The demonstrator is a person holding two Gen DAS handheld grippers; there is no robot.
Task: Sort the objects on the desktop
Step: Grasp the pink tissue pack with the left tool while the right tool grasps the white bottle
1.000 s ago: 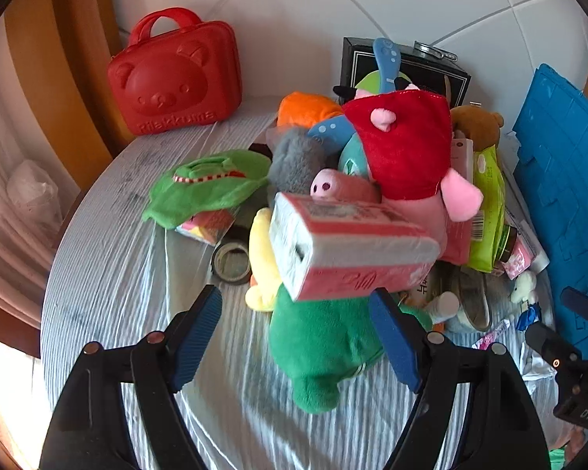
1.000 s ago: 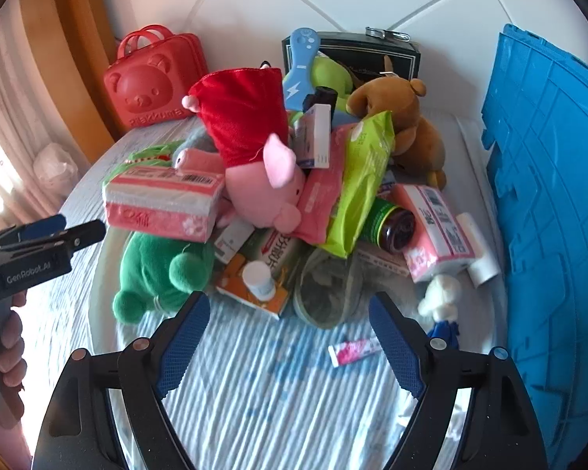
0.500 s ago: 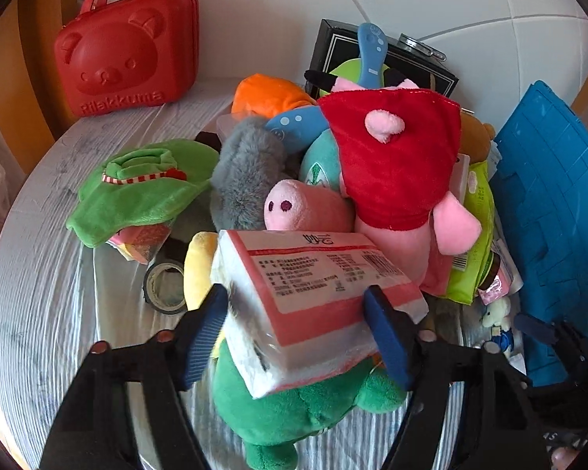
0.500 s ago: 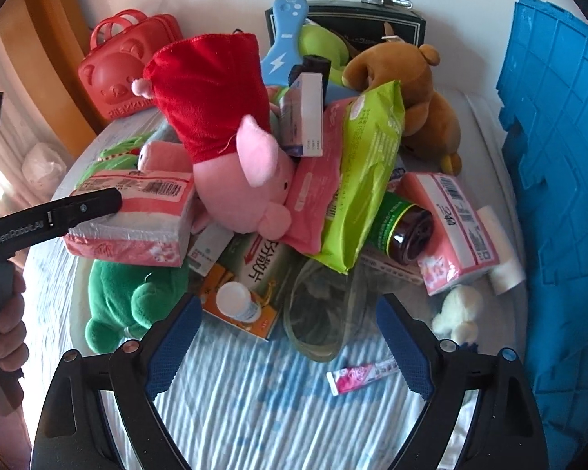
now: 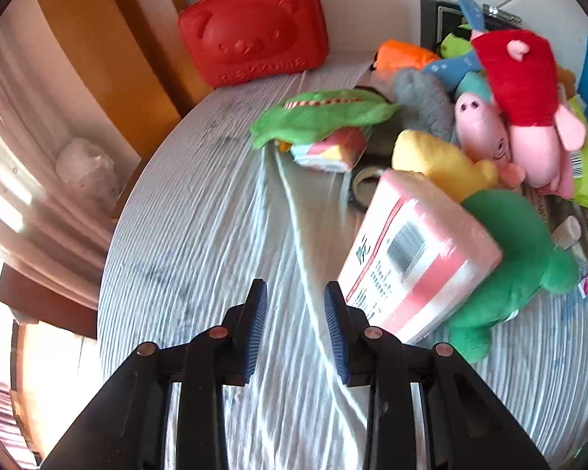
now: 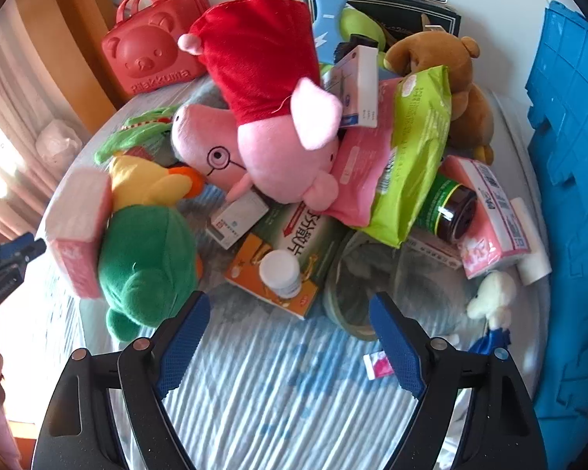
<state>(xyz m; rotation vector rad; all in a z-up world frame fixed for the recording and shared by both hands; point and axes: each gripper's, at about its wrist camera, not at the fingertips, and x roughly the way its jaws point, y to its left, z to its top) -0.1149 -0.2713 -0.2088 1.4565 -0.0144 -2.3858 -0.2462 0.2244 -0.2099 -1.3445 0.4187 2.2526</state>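
A pile of toys and packs lies on the striped cloth table (image 5: 223,235). A pink tissue pack (image 5: 415,258) leans on its side against a green plush (image 5: 517,258), to the right of my left gripper (image 5: 295,329). The left gripper's jaws are narrowed with a small gap and nothing between them. The pack also shows in the right wrist view (image 6: 78,231). My right gripper (image 6: 286,340) is open and empty, in front of an orange box with a white bottle (image 6: 280,270). A pink pig plush in a red dress (image 6: 270,117) tops the pile.
A red bear case (image 5: 254,35) stands at the back left. A blue crate (image 6: 572,196) lines the right side. A brown bear (image 6: 450,78), a green wipes pack (image 6: 415,149), a dark jar (image 6: 450,211) and another pink tissue pack (image 6: 494,215) lie in the pile.
The left gripper had closed around the pink tissue pack; now the pack is out of its jaws and tipped on its side to the right. The jaws have narrowed. The right gripper moved closer to the pile.
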